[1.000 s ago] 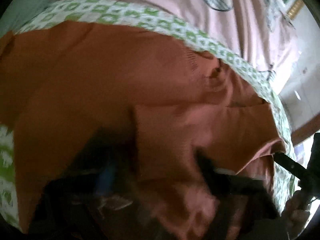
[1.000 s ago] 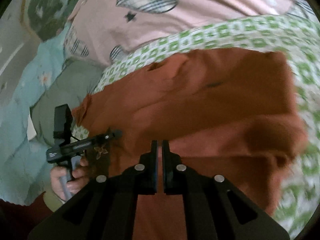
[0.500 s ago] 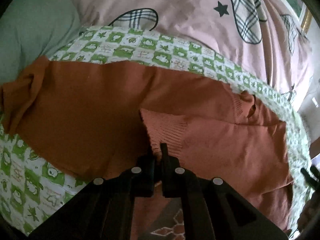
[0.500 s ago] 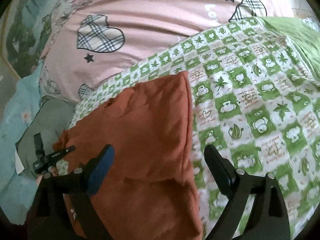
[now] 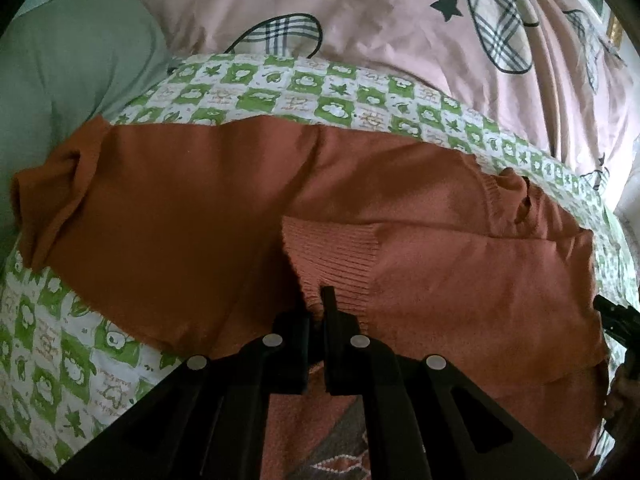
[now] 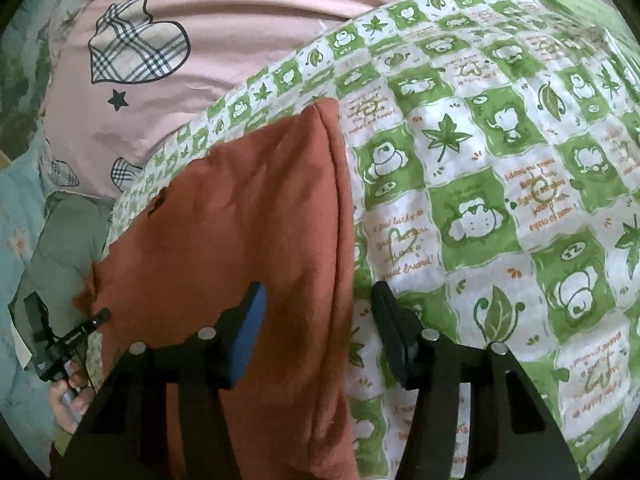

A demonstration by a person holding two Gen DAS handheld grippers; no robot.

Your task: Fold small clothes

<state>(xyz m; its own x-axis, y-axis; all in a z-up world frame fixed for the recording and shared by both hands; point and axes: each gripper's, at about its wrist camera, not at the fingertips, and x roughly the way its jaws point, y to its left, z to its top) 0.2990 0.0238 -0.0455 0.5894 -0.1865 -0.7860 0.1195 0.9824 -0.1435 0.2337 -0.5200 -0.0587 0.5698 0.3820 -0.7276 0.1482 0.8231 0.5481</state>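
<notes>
A rust-orange knit sweater (image 5: pixel 200 208) lies spread on a green-and-white checked sheet (image 5: pixel 48 380). One sleeve is folded across the body, its ribbed cuff (image 5: pixel 332 256) pointing left. My left gripper (image 5: pixel 318 308) is shut on the edge of that cuff. In the right wrist view the sweater (image 6: pixel 248 220) shows with a folded right edge. My right gripper (image 6: pixel 318 300) is open and empty, its jaws straddling that edge above the cloth. The left gripper (image 6: pixel 68 340) and the hand holding it show at the far left there.
A pink quilt (image 5: pixel 380 24) with plaid hearts lies behind the sheet. A grey-green garment (image 5: pixel 72 64) lies at the sweater's far left end. The checked sheet (image 6: pixel 500 200) stretches bare to the right of the sweater. Pale blue floral bedding (image 6: pixel 16 208) is at the far left.
My right gripper has let go of the sweater, opened and pulled back. My left gripper has brought the sleeve cuff across the body and stays shut on it.
</notes>
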